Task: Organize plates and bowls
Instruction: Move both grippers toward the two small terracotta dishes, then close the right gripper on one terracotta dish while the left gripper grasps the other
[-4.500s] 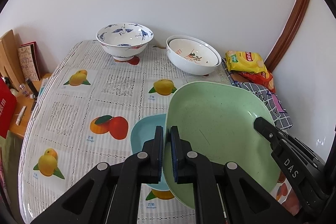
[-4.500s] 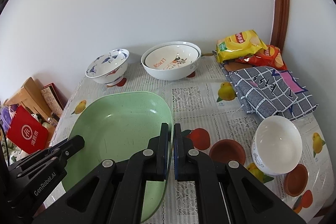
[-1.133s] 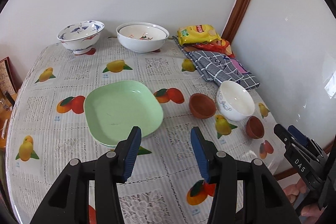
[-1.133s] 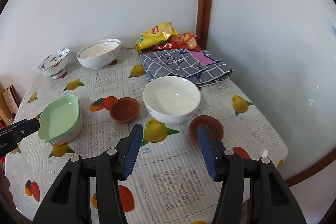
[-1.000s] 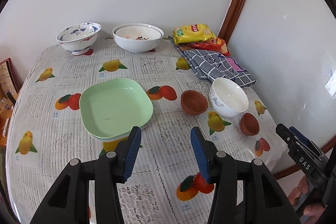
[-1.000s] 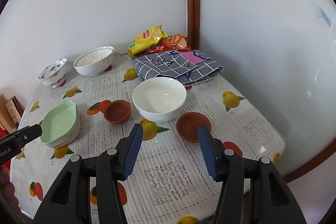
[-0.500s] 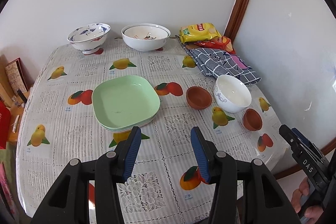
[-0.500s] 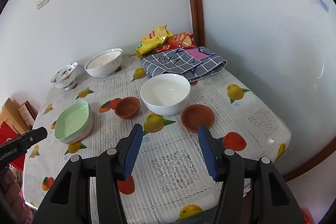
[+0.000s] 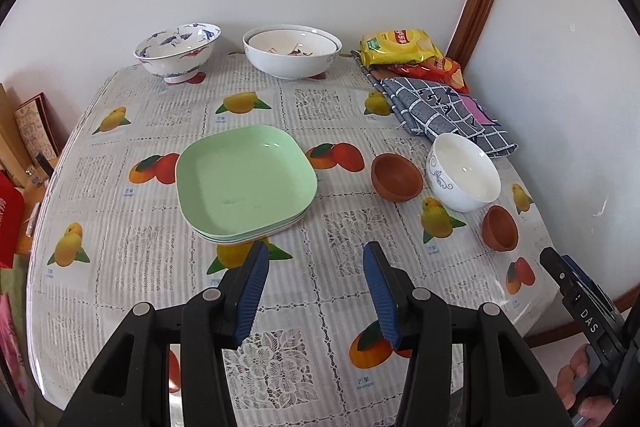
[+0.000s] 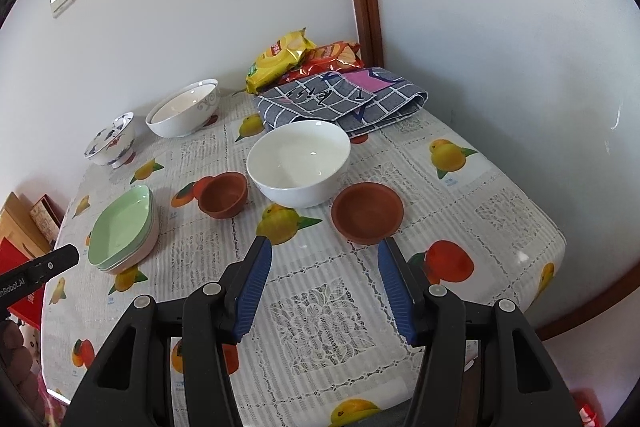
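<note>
A stack of square plates with a green plate (image 9: 245, 179) on top lies in the middle of the table; in the right wrist view the green plate (image 10: 120, 227) sits at the left. A plain white bowl (image 10: 298, 161) stands between two small brown bowls (image 10: 223, 193) (image 10: 367, 211). At the back stand a large white bowl (image 9: 292, 51) and a blue-patterned bowl (image 9: 178, 51). My left gripper (image 9: 316, 259) hangs open and empty above the near table edge. My right gripper (image 10: 325, 255) is open and empty just short of the nearer brown bowl.
The table (image 9: 120, 287) wears a fruit-print cloth. A folded grey checked cloth (image 10: 344, 99) and snack bags (image 10: 284, 57) lie at the back right by the wall corner. Books and a red bag (image 9: 8, 219) stand off the left edge. A hand (image 9: 576, 383) holds the other gripper at the lower right.
Both grippers let go of the green plate, which now lies on the stack, and drew back with open jaws. Over the last second the right gripper sank slightly toward the brown bowl.
</note>
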The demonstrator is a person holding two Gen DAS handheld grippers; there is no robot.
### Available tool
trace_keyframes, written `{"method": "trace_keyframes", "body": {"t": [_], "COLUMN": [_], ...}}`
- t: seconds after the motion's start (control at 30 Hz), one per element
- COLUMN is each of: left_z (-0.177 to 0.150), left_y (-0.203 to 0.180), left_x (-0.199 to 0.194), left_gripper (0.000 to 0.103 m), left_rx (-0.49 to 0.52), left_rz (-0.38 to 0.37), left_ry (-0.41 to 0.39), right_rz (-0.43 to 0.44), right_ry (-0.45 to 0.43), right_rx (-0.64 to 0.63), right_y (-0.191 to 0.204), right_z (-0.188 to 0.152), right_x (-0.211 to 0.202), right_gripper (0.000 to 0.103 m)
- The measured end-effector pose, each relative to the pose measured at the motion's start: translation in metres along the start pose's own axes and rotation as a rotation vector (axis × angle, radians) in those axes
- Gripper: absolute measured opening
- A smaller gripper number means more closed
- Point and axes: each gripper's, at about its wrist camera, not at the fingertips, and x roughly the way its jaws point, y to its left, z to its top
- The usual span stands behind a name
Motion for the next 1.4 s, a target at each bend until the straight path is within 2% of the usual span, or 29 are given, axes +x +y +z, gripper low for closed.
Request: {"method": "trace_keyframes", "body": {"t": [0.23,0.67,1.0,1.23,1.3,1.4], "left_z": [0.002,0.013,0.035,0.055,0.06,0.065], "left_y": [-0.02,-0.058,-0.067,-0.071,-0.073,-0.075], "left_x": [0.004,0.037,0.081,0.115,0.126,0.139], "left_gripper": [0.047,0.047,0.047,0.046,0.046,0.046], "left_rx": [0.035,0.074,0.055,0.035,0.036,0.047], "left_rz": [0.018,-0.027,-0.048,-0.067,-0.065,-0.053], "left_ry": [0.002,0.039,0.076,0.11,0.124,0.138], "right_rz": [0.027,0.018,0.052,0.058,0.052,0.042], "right_ry": [0.0,0.007,0.039,0.062,0.072,0.083], "right_rx": [0.008,-0.04,-0.048,-0.064,-0.071,-0.065], "right_y": [-0.013,-0.029,-0.025,-0.018,-0.018,-0.027], "right_z": [0.005,0.026,0.057,0.076,0.08,0.084], "right_x": [0.007,0.015,0.055,0.086,0.096,0.105], "right_gripper": [0.055,0.055,0.055,0.048,0.043,0.043]}}
